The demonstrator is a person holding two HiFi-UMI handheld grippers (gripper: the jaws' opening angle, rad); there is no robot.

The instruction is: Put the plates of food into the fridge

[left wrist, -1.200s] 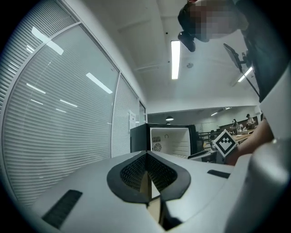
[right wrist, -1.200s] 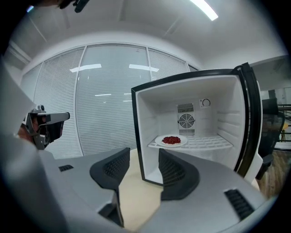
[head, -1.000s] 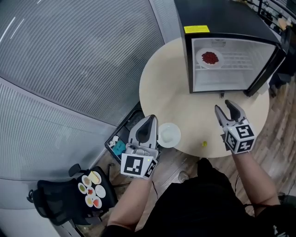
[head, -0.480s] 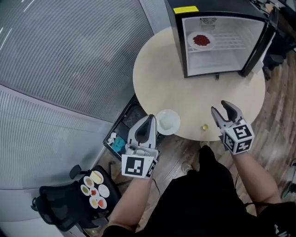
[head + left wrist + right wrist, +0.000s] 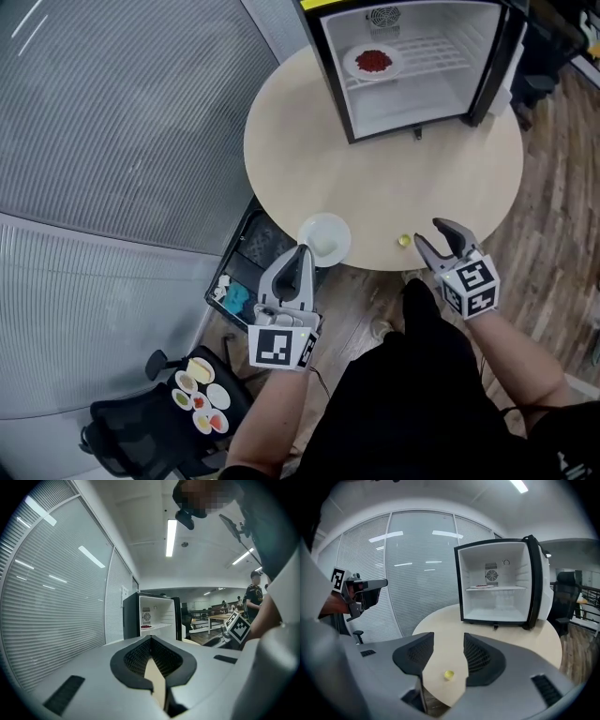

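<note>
The black mini fridge (image 5: 412,56) stands open at the far side of the round table (image 5: 375,178). A white plate of red food (image 5: 373,62) sits on its upper shelf. An empty-looking white plate (image 5: 324,238) lies at the table's near edge. My left gripper (image 5: 303,255) is shut, holds nothing, and its tip is just left of that plate. My right gripper (image 5: 439,238) is open at the near edge, beside a small yellow piece (image 5: 404,241). In the right gripper view that yellow piece (image 5: 449,674) shows between the spread jaws, with the fridge (image 5: 497,588) beyond.
Below the table's left edge sits a dark crate (image 5: 239,281) with odds and ends. A black chair (image 5: 141,431) at the lower left carries a tray of several small dishes (image 5: 199,401). The fridge door (image 5: 502,52) stands open to the right. Blinds cover the wall at left.
The view has pulled back: table and fridge have slid up and away. Both grippers have drawn back to the table's near edge, the right one now behind the yellow piece.
</note>
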